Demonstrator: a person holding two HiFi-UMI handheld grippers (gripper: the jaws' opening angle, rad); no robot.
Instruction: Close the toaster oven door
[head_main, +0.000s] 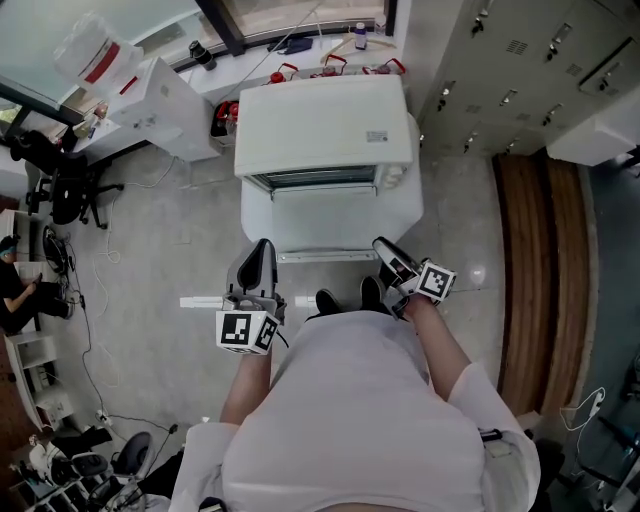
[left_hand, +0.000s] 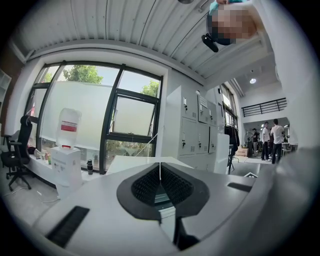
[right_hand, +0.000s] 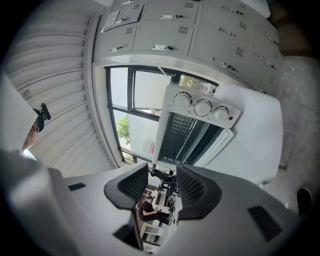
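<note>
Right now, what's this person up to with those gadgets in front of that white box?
A person stands facing a white toaster oven, with a handheld gripper in each hand. The oven's door looks ajar rather than shut. The left gripper has its jaws together. The right gripper has its jaws apart with nothing between them. Neither gripper touches the oven.

**Surface Finishes**

The toaster oven (head_main: 325, 125) has a smooth white casing with a slight sheen. The floor (head_main: 180, 250) is glossy grey. The brown strip (head_main: 545, 260) looks like wood. The left gripper (left_hand: 160, 170) has a matt grey plastic body and black ribbed pads (left_hand: 146, 186).
</note>
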